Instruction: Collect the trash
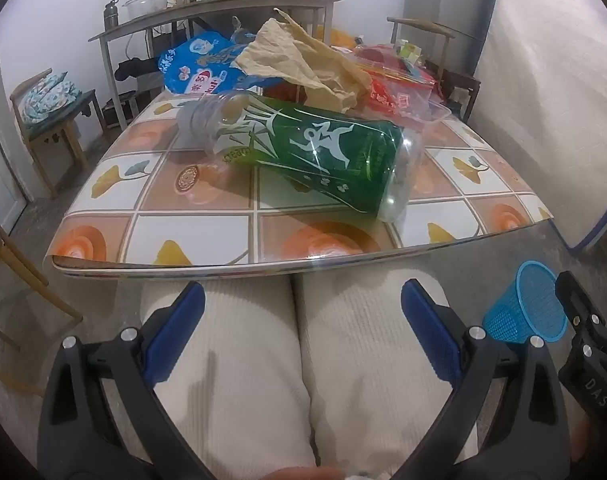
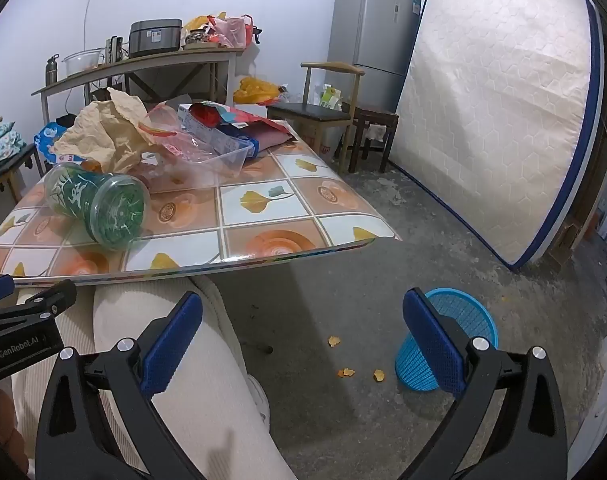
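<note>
Green bottle point(image 1: 303, 152) lies near table edge point(image 1: 263, 266), floor open

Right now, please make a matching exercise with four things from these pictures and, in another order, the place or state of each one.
Things:
1. green bottle
2. blue mesh basket
3. crumpled paper
4. mattress

Places or states:
A. stands on the floor beside the table
B. leans upright against the wall
C. lies on its side on the table
D. on top of the pile of trash on the table

Pairs: 1-C, 2-A, 3-D, 4-B
</note>
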